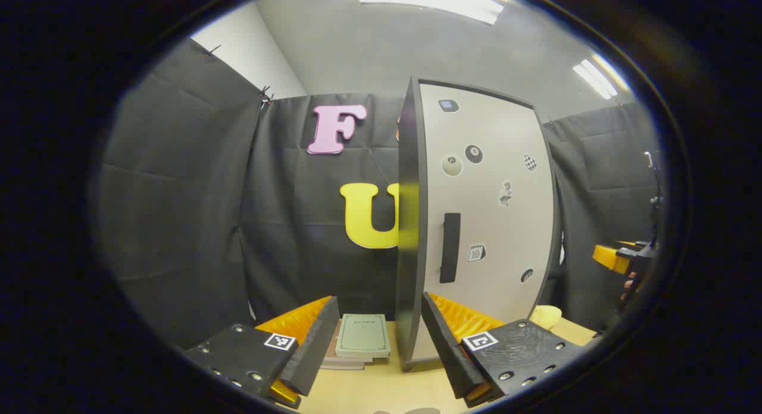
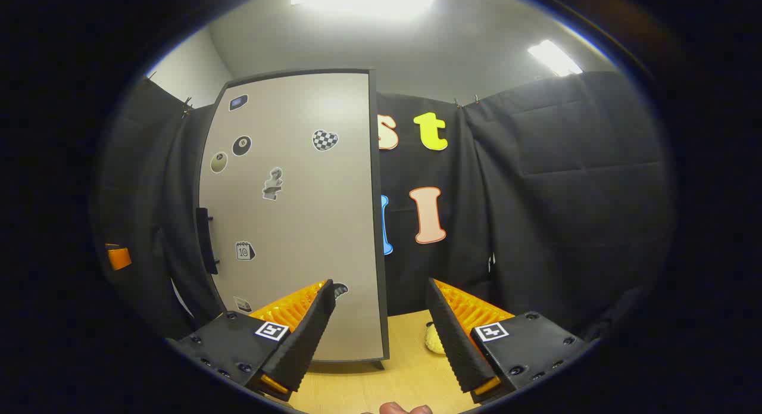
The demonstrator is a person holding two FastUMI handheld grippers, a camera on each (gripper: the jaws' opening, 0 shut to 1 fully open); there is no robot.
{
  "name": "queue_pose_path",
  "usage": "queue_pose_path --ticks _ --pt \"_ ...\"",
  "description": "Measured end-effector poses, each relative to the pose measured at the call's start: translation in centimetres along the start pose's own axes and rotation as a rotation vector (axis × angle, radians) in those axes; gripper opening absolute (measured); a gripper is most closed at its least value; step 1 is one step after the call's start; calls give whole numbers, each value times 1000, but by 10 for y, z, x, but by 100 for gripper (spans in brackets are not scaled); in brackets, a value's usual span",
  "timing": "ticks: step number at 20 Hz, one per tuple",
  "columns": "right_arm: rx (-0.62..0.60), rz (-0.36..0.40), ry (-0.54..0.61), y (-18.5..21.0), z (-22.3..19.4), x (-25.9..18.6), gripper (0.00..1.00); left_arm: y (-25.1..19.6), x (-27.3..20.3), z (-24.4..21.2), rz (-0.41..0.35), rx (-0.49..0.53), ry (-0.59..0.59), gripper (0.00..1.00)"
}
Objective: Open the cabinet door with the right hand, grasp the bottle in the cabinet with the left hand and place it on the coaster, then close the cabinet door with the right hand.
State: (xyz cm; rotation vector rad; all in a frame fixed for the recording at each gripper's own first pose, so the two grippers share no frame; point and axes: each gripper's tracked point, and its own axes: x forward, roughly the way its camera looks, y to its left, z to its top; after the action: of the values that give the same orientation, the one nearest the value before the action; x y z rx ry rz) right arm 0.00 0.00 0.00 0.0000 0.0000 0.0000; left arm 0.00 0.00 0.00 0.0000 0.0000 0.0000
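Cabinet: tall grey sticker-covered cabinet (image 1: 485,223) with closed door, black bar handle (image 1: 450,247), standing on pale wooden counter (image 1: 381,387).
Writing: calendar sticker (image 1: 476,252), digits too small to read.
Left gripper (image 1: 381,348): fingers wide, empty.
Right gripper (image 2: 381,336): fingers wide, empty.
Bottle: hidden, can't tell.

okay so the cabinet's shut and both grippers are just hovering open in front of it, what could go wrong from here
1. The handle is a slim vertical bar; the open right gripper could slip off it.
2. The door may swing toward the open left gripper waiting close in front.
3. The stacked notebooks beside the cabinet crowd the tabletop.
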Motion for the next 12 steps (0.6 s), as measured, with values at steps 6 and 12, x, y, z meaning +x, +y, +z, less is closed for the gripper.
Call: queue_pose_path --ticks 6,12 --pt "10 104 25 -36 4 -12 96 -41 -34 22 78 72 -34 87" --pt "-2 171 21 -61 10 -18 97 -87 -70 21 129 117 -30 84"
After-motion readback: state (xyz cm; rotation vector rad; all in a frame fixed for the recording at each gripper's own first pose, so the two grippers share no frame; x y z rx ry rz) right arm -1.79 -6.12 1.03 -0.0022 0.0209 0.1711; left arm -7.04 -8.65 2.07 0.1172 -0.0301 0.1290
